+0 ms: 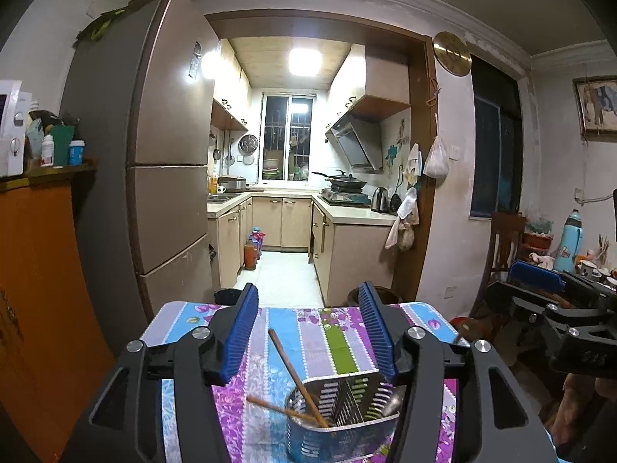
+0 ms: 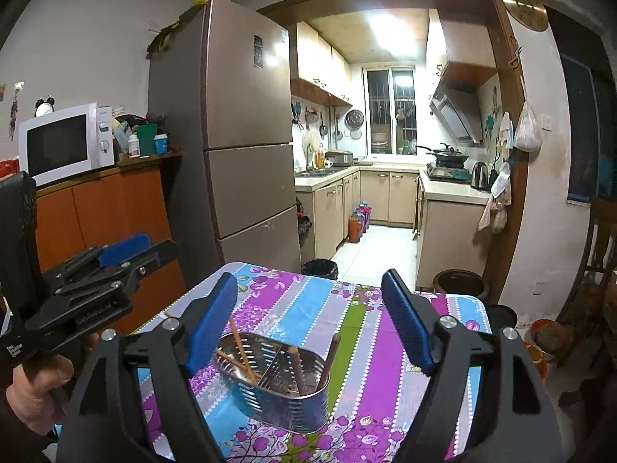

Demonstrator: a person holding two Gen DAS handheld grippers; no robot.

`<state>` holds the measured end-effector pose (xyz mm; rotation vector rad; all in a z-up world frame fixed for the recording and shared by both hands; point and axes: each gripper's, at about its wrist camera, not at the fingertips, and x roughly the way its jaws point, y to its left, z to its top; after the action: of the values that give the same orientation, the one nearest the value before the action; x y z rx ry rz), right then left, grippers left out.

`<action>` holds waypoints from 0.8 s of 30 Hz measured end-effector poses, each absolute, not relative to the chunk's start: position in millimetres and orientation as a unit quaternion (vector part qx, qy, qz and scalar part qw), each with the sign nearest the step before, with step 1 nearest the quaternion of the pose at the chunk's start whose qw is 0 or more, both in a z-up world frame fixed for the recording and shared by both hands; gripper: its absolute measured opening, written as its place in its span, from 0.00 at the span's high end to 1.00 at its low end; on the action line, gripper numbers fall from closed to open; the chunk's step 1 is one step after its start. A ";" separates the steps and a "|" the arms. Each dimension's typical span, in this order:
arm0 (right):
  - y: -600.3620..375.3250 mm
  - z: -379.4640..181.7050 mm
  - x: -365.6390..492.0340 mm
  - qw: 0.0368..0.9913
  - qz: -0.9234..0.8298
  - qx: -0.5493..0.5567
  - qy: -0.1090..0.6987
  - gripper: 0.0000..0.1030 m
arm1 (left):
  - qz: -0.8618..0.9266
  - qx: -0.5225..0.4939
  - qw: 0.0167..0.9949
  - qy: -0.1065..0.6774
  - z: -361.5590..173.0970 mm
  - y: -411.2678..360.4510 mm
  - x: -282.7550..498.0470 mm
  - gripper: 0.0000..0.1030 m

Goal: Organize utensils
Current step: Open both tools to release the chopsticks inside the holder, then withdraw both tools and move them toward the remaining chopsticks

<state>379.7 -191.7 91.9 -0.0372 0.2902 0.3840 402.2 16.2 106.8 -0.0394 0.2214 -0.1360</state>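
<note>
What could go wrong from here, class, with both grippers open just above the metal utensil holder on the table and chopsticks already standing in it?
1. The chopsticks lean out over the rim of the utensil holder; the left gripper, jaws open either side of one, might snag and flick it out.
2. The holder looks light and stands on a smooth tablecloth; a knock from the right gripper could slide or tip it.

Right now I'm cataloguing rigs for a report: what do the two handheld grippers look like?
Both match: the left gripper and right gripper have matte black angular plastic frames, silver round pivot bolts, and long ribbed blue rubber pads. The left one's side bears small white lettering. No cables or sleeves are visible.
</note>
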 end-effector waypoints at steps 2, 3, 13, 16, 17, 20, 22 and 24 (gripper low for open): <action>-190.0 90.4 370.0 0.972 0.189 -0.021 0.137 0.23 | -0.064 -0.016 0.992 0.105 103.9 15.2 389.9 0.40; -188.8 88.9 362.7 0.973 0.187 -0.023 0.132 0.22 | -0.062 -0.012 0.993 0.101 102.6 14.2 383.2 0.39; -187.5 76.2 307.6 0.978 0.173 -0.023 0.110 0.11 | -0.050 -0.004 0.996 0.077 85.4 21.2 314.4 0.26; -187.2 73.0 289.2 0.979 0.172 -0.022 0.104 0.07 | -0.043 -0.010 0.997 0.071 80.4 28.3 293.6 0.21; -185.8 71.7 284.7 0.980 0.171 -0.023 0.103 0.06 | -0.041 -0.012 0.997 0.069 80.5 29.7 289.3 0.18; -185.0 66.8 268.5 0.980 0.167 -0.027 0.100 0.06 | -0.037 -0.011 0.997 0.062 77.2 34.3 267.4 0.16; -184.2 62.8 256.6 0.980 0.169 -0.026 0.100 0.06 | -0.039 -0.008 0.998 0.058 76.4 34.6 252.9 0.16; -185.0 59.4 242.2 0.980 0.172 -0.025 0.098 0.06 | -0.042 -0.006 0.998 0.055 76.9 34.8 241.0 0.15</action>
<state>242.2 -185.0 59.4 -0.0507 0.1965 0.3456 241.0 34.8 76.9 -0.0115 0.1102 -0.0847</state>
